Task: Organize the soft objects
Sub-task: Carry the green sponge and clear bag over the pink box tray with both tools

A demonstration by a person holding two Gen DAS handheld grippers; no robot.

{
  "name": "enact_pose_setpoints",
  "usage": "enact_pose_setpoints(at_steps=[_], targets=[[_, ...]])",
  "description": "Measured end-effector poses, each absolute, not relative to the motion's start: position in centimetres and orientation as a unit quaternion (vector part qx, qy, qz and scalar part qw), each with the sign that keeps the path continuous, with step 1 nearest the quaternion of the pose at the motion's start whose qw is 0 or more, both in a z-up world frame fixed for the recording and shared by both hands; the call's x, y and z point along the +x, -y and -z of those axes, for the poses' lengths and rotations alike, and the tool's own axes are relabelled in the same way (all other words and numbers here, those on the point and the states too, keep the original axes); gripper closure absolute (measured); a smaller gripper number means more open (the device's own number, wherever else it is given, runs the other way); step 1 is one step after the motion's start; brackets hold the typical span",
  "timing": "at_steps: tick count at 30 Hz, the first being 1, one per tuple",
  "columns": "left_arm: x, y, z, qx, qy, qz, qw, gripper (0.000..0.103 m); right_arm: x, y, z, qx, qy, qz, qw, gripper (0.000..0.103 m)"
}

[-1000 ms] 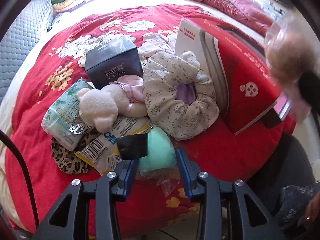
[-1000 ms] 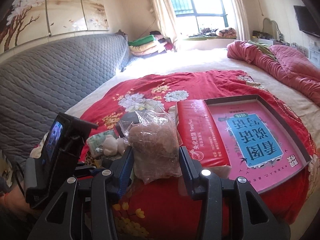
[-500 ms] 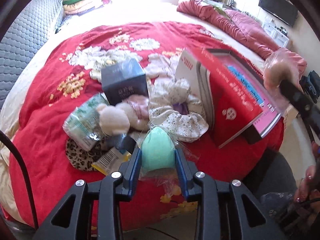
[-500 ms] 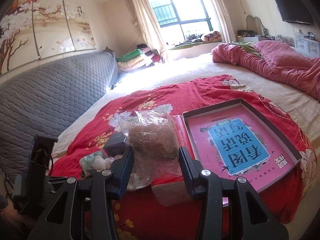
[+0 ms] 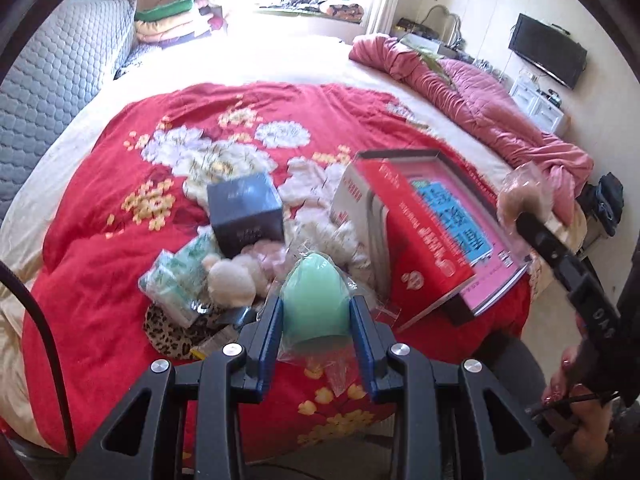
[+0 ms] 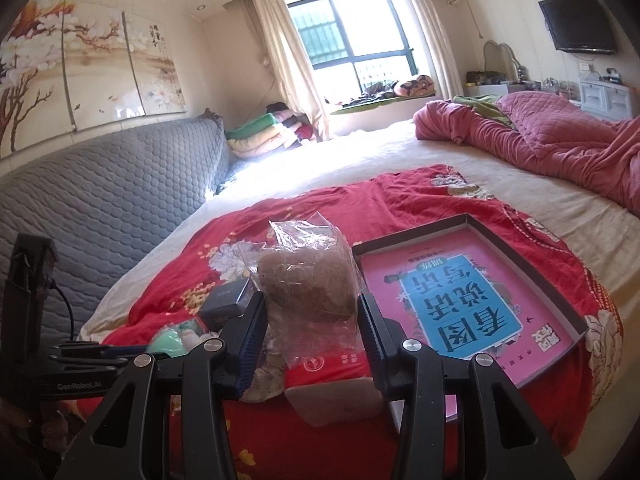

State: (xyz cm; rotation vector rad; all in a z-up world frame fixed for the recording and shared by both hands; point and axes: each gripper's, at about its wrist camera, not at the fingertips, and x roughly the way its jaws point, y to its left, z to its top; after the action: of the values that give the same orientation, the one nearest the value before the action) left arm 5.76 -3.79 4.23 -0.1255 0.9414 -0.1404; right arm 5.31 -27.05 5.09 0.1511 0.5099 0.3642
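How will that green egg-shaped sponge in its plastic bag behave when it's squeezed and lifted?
The green sponge probably squashes easily and weighs little; it looks foamy. Its loose clear wrapper hangs crinkled below the left tool, so it may slip.

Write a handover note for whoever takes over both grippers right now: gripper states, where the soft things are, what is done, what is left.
Left gripper: shut on the mint-green egg-shaped sponge in clear wrap, held above the pile.
Right gripper: shut on the tan sponge in a clear plastic bag, beside the open pink-lined box tray.
On the red floral blanket: cream plush toy, floral fabric scrunchie, green tissue pack, leopard-print cloth, dark blue carton.
Done: both sponges picked up.
Left: place them, then the remaining pile.
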Motion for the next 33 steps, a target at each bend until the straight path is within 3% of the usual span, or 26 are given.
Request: enact_pose_setpoints(at_steps=[14, 33], targets=[[9.6, 13.3, -8.7, -0.034, -0.412, 0.148, 0.899, 0.069, 7.6, 32.3, -5.4, 0.042, -0.245, -0.081, 0.965, 0.056], [16.2, 23.8, -3.6, 0.017, -0.471, 0.194, 0.861, 0.069, 10.0, 40.6, -2.6, 0.090, -0.280, -0.004, 0.956, 0.056]])
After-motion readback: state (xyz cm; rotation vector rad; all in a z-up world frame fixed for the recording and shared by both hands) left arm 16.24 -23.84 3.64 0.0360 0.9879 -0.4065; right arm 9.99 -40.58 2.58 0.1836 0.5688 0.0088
